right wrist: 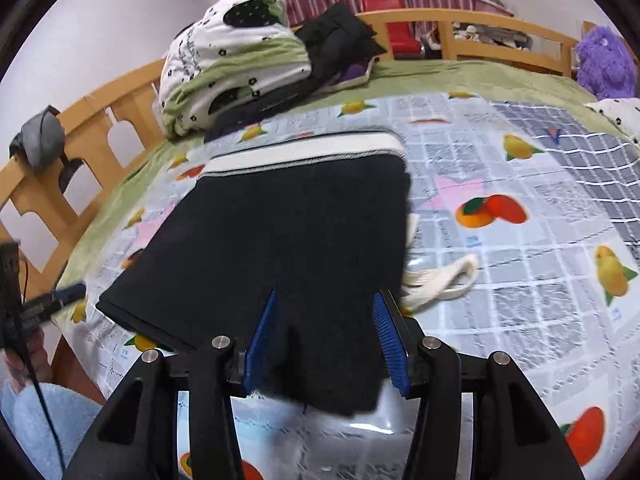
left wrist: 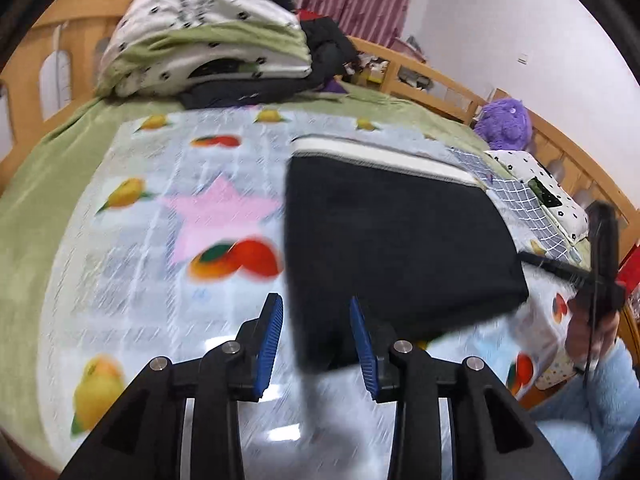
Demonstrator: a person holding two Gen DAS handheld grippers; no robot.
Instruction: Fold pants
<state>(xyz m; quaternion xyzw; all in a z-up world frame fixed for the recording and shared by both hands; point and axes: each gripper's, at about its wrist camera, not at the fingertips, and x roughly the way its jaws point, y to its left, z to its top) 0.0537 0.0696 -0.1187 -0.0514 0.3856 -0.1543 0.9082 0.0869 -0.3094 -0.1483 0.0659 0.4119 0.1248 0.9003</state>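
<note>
Black pants (left wrist: pixel 400 240) (right wrist: pixel 280 220) lie folded into a flat rectangle on the fruit-print sheet (left wrist: pixel 160 240), white waistband (right wrist: pixel 304 156) on the far side. My left gripper (left wrist: pixel 315 299) hovers open over their near left corner; its blue pads stand apart and do not press the cloth. In the right wrist view its pad (right wrist: pixel 74 291) shows just off that corner. My right gripper (right wrist: pixel 327 294) stands open over the near right part of the pants, with flat cloth seen between its pads. A white drawstring (right wrist: pixel 440 284) trails out to the right.
A pile of folded bedding and dark clothes (right wrist: pixel 240 60) sits at the far end of the bed. A purple plush toy (right wrist: pixel 604 60) and a dotted pillow (left wrist: pixel 536 184) are at the right. Wooden rails (right wrist: pixel 80 152) edge the bed. A light blue sleeve (left wrist: pixel 592 400) is near.
</note>
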